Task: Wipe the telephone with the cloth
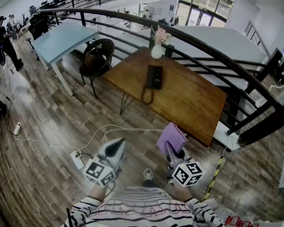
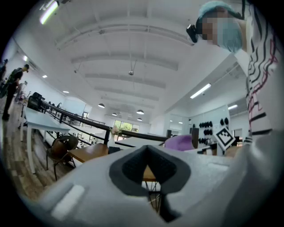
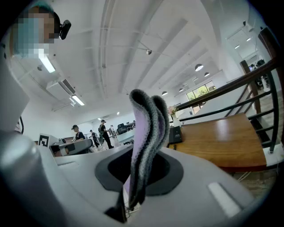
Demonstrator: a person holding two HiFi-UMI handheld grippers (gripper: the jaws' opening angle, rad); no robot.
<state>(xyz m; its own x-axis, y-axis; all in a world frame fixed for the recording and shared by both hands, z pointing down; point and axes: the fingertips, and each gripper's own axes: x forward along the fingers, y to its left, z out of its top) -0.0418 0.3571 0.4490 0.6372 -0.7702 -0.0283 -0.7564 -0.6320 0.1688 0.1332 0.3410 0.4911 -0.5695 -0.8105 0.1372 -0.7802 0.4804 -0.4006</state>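
A black telephone [image 1: 154, 77] lies on the wooden table [image 1: 191, 99] with its cord looped toward the near edge; it also shows in the right gripper view as the telephone [image 3: 175, 134]. Both grippers hang over the floor, short of the table. My right gripper [image 1: 171, 150] is shut on a purple cloth [image 1: 172, 136], and the folded cloth [image 3: 148, 128] sticks up from between the jaws. My left gripper [image 1: 117, 145] is shut with nothing in it, its jaws together in the left gripper view [image 2: 148, 155].
A white vase of flowers [image 1: 157, 48] stands behind the telephone. A dark curved railing [image 1: 208, 47] runs past the table's far side. A chair [image 1: 98, 55] and a pale blue table [image 1: 65, 38] stand to the left. A power strip [image 1: 77, 159] and cables lie on the floor.
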